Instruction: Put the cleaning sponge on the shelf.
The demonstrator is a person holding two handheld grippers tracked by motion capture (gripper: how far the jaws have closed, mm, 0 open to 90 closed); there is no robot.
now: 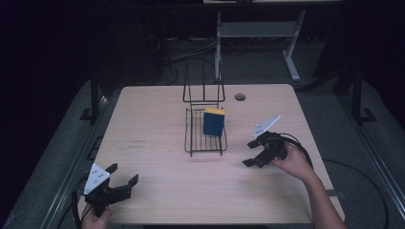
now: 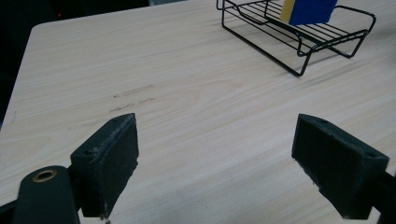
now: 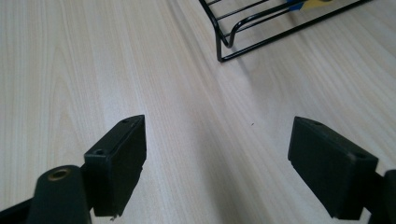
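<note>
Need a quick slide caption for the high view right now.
Both grippers, left and right, open above a wooden table; a blue-and-yellow sponge stands in a black wire rack.

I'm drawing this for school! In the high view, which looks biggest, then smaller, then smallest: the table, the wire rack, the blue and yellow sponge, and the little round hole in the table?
1. Table
2. Wire rack
3. Blue and yellow sponge
4. Round hole

The hole lies farthest from the camera, but it's clearly smallest anyway.
</note>
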